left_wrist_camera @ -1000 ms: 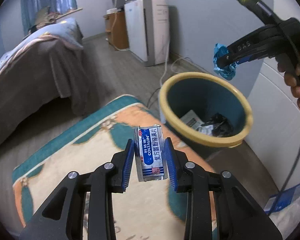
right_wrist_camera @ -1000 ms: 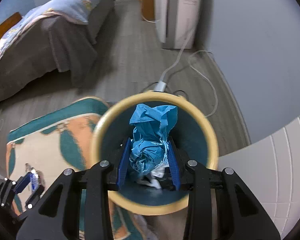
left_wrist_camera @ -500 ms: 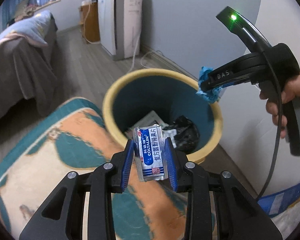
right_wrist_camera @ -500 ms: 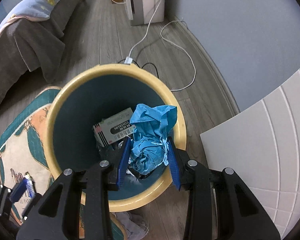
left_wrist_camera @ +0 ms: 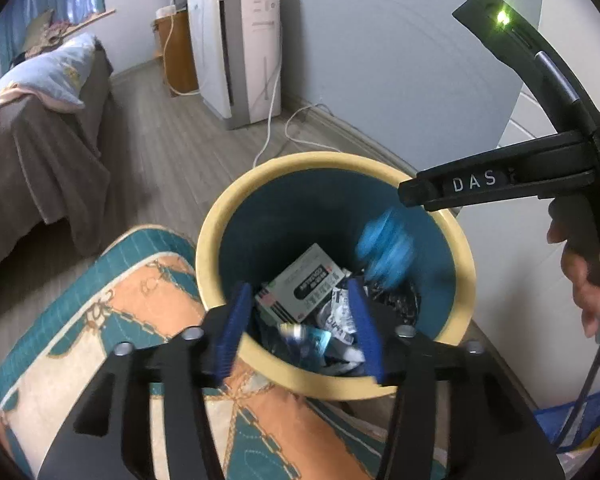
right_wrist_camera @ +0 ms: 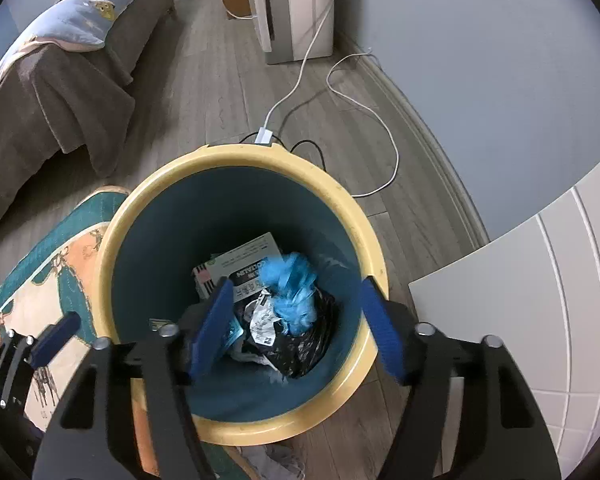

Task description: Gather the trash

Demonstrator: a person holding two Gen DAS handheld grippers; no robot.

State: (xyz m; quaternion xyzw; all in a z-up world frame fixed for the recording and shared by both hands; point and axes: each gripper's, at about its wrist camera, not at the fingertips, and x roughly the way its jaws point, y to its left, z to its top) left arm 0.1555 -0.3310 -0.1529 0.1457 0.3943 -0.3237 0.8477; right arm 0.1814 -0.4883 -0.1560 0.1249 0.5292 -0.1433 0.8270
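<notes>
A teal bin with a yellow rim (left_wrist_camera: 220, 216) (right_wrist_camera: 236, 160) stands on the floor beside the rug. My left gripper (left_wrist_camera: 298, 328) is open over its near rim, and the blue-and-white sachet (left_wrist_camera: 302, 334) shows blurred between its fingers, inside the bin. My right gripper (right_wrist_camera: 298, 326) is open above the bin; the crumpled blue paper (right_wrist_camera: 292, 292) (left_wrist_camera: 384, 248) is blurred in mid-fall inside. A grey carton (right_wrist_camera: 236, 264) and a black bag (right_wrist_camera: 304, 340) lie at the bottom. The right gripper's body (left_wrist_camera: 500, 180) shows over the bin's far right rim.
A patterned teal and orange rug (left_wrist_camera: 100, 340) lies left of the bin. A bed with a brown cover (right_wrist_camera: 52, 80) is at far left. A white appliance (left_wrist_camera: 240, 40) and its cable (right_wrist_camera: 340, 80) are by the wall. A white panel (right_wrist_camera: 520, 280) is at right.
Both grippers moved over the bin and opened. The sachet left my left gripper and the blue paper left my right gripper; both are dropping into the bin.
</notes>
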